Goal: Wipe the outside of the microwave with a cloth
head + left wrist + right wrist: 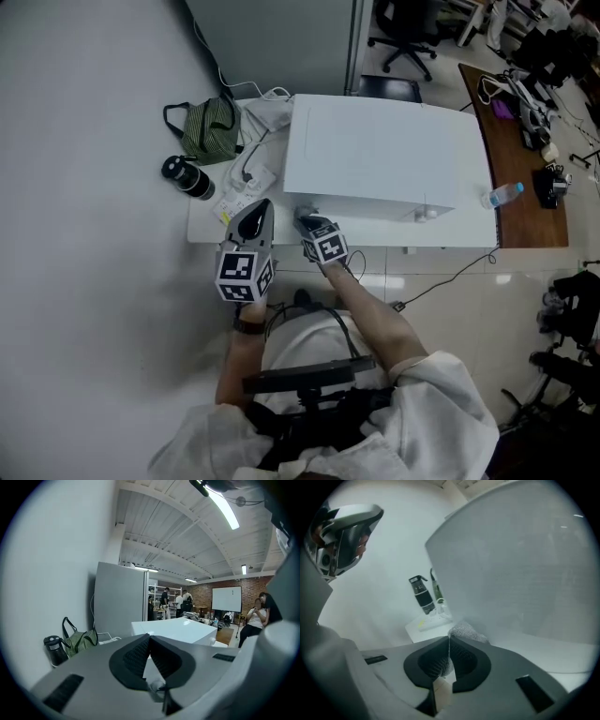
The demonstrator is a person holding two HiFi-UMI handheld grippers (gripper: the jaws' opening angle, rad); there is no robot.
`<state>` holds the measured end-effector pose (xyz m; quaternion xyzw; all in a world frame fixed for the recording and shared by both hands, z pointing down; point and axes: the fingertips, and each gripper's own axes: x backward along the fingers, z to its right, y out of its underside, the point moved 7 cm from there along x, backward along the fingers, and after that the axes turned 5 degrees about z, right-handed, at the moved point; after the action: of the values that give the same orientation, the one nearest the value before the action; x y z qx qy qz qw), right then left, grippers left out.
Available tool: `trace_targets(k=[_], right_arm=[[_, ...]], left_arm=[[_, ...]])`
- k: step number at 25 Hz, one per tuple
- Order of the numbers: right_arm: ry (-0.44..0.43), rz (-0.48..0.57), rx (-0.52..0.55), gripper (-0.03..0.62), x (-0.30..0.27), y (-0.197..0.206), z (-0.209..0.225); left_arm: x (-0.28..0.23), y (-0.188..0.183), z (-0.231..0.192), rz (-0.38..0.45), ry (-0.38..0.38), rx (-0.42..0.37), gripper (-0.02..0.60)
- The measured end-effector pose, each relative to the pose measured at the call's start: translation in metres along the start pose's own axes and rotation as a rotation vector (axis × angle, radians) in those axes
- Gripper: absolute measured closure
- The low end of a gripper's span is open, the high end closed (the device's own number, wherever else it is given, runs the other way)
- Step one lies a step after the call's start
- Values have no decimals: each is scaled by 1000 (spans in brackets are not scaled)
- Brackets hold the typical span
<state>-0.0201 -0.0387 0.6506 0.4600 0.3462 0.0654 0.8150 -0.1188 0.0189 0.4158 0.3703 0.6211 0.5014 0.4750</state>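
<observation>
Head view: right hand-held gripper [309, 225] noses the white box-shaped microwave [384, 155] just ahead, left hand-held gripper [258, 211] idle beside; left gripper view: jaws together, empty; right gripper view: jaws clamped on grey mesh cloth [464, 631] — I'd press it flat and sweep overlapping passes.
</observation>
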Motion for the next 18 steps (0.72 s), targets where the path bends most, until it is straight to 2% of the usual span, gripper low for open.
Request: trace_targets(k=[6, 12, 15, 18], right_arm=[[239, 51, -125, 588, 75, 29, 92], [518, 166, -256, 588, 187, 58, 186], [683, 206, -333, 588, 246, 82, 236], [802, 238, -415, 588, 295, 108, 275]], left_arm=[[-30, -3, 39, -9, 91, -24, 558], [-61, -5, 86, -19, 201, -56, 558], [-70, -2, 99, -25, 225, -62, 558], [-75, -1, 108, -34, 235, -65, 558]])
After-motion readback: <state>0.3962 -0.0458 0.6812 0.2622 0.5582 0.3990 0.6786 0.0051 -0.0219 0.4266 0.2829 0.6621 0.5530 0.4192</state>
